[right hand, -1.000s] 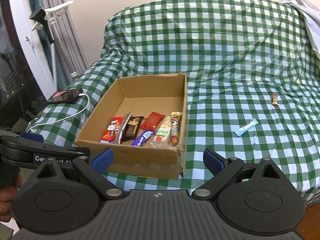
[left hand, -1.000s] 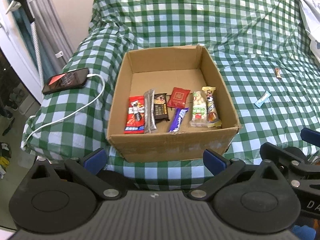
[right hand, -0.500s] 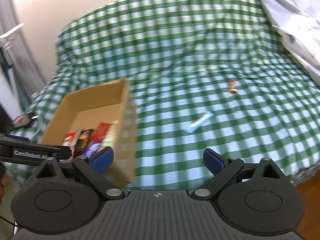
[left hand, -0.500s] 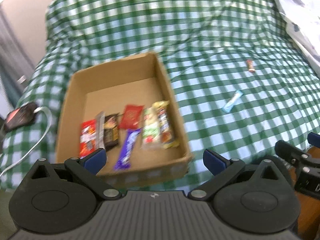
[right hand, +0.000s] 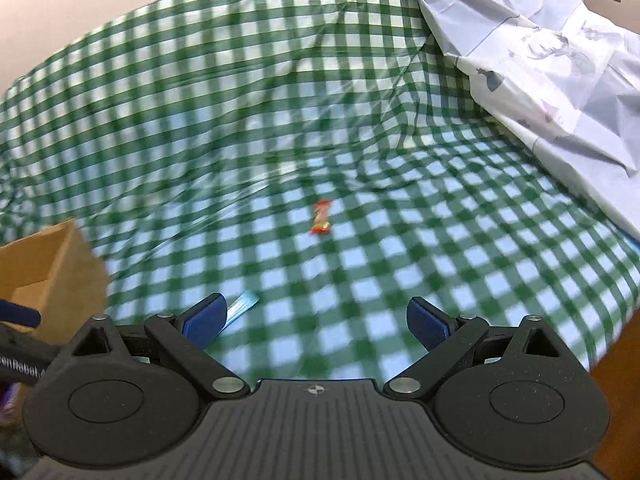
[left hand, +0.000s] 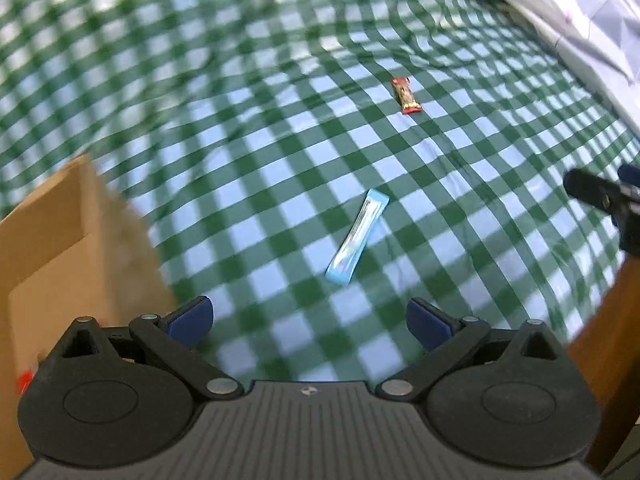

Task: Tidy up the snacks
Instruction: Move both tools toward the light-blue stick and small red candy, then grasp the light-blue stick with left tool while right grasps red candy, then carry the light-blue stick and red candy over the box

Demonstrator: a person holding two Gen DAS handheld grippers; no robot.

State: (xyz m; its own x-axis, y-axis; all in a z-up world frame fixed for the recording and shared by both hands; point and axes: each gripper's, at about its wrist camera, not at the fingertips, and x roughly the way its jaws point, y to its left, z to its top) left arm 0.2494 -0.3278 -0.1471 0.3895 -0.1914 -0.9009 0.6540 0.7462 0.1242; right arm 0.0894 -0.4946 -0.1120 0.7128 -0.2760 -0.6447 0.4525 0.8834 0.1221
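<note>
A bed spread with a green-and-white checked sheet (left hand: 248, 128) fills both views, most of its cloth bare and open. A pale printed duvet (right hand: 552, 52) is heaped along the sheet's far right edge. The cardboard box (left hand: 72, 248) stands at the sheet's near left edge, its right wall the only upright obstacle; a scrap of red wrapper shows low inside it, the rest of its contents out of sight. The left gripper (left hand: 310, 316) hangs over the near edge with both blue pads spread wide and nothing between them. The right gripper (right hand: 316, 316) is likewise spread and empty, further right along that edge. A light-blue snack bar (left hand: 357, 237) lies flat on the sheet just beyond the left gripper, clear of the box. A small red-and-gold snack bar (left hand: 406, 95) lies further in, toward the duvet, well apart from it.
</note>
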